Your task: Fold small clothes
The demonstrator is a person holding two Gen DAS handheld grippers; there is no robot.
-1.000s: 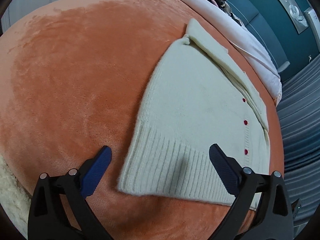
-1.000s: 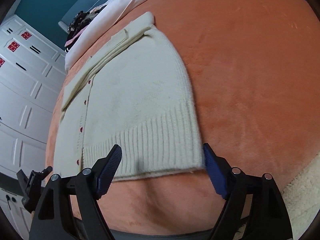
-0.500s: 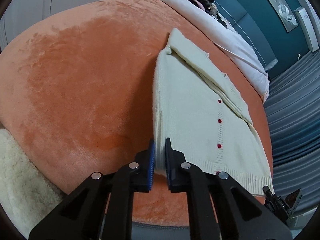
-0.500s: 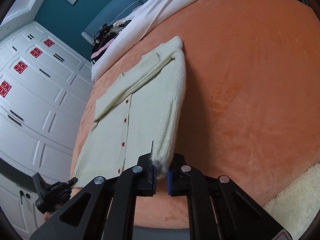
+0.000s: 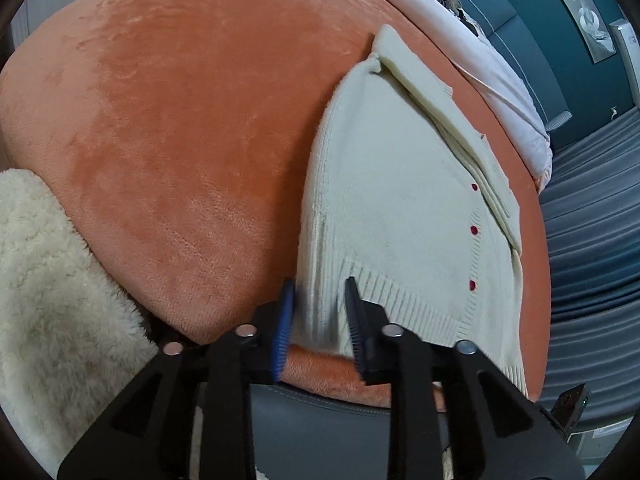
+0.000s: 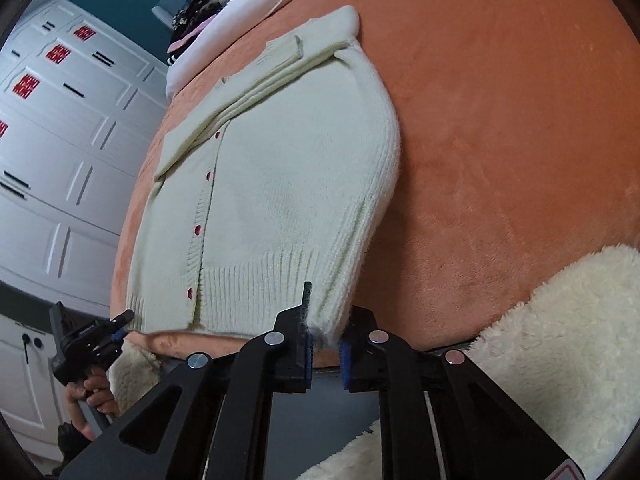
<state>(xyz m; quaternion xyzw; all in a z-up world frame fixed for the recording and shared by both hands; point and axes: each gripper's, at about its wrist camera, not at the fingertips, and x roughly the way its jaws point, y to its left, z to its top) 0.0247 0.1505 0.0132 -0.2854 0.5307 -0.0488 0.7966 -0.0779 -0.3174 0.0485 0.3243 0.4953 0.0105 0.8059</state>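
Pinching the ribbed hem corner just ahead of it, our right gripper (image 6: 324, 340) is clamped on the cream knitted cardigan with red buttons (image 6: 280, 184). Our left gripper (image 5: 318, 316) straddles the other hem corner with its jaws partly apart and not clearly squeezing. Beyond both claws the cardigan lies flat on the orange plush cushion (image 5: 180, 120), sleeves folded at its far end. We judge the hem-to-collar fold is starting. Next, the left must grip firmly, then both lift evenly and carry the hem forward.
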